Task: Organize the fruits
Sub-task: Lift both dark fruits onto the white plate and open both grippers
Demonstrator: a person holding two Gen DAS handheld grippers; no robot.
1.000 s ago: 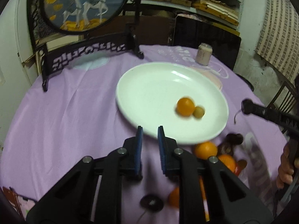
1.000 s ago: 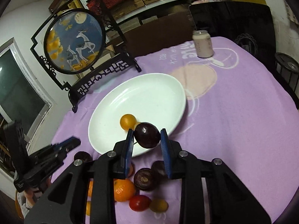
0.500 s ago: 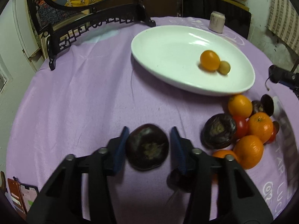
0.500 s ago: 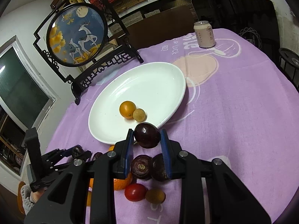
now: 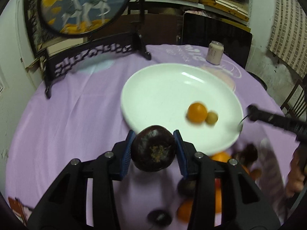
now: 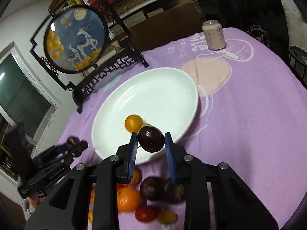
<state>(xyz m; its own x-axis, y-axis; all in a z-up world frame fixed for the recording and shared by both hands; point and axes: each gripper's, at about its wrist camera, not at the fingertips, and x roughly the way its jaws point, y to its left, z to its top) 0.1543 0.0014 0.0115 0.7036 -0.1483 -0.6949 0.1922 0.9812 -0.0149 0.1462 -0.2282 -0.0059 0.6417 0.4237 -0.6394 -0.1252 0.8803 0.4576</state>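
Note:
My left gripper (image 5: 154, 143) is shut on a dark purple round fruit (image 5: 153, 151), held just above the near rim of the white plate (image 5: 138, 84). A small orange fruit (image 5: 197, 112) and a smaller yellow-green one (image 5: 211, 118) lie in the plate. My right gripper (image 6: 151, 141) is shut on a dark plum-coloured fruit (image 6: 151, 139) over the plate's (image 6: 163, 88) near edge, close to the small orange fruit (image 6: 133, 122). Below it on the cloth lies a pile: an orange (image 6: 128, 199), two dark fruits (image 6: 153, 187), a red tomato (image 6: 146, 213) and a yellow one (image 6: 167, 217).
A round deer-painted screen on a black carved stand (image 5: 90, 55) stands at the back left of the purple cloth (image 6: 249, 115). A drink can (image 6: 213, 35) sits at the far side. A dark panel and shelves lie behind the table; a chair (image 5: 295, 103) is at right.
The left gripper, empty a second ago, closed round the dark purple fruit on the cloth and has carried it up to the plate's rim. The right gripper still holds its fruit, barely shifted.

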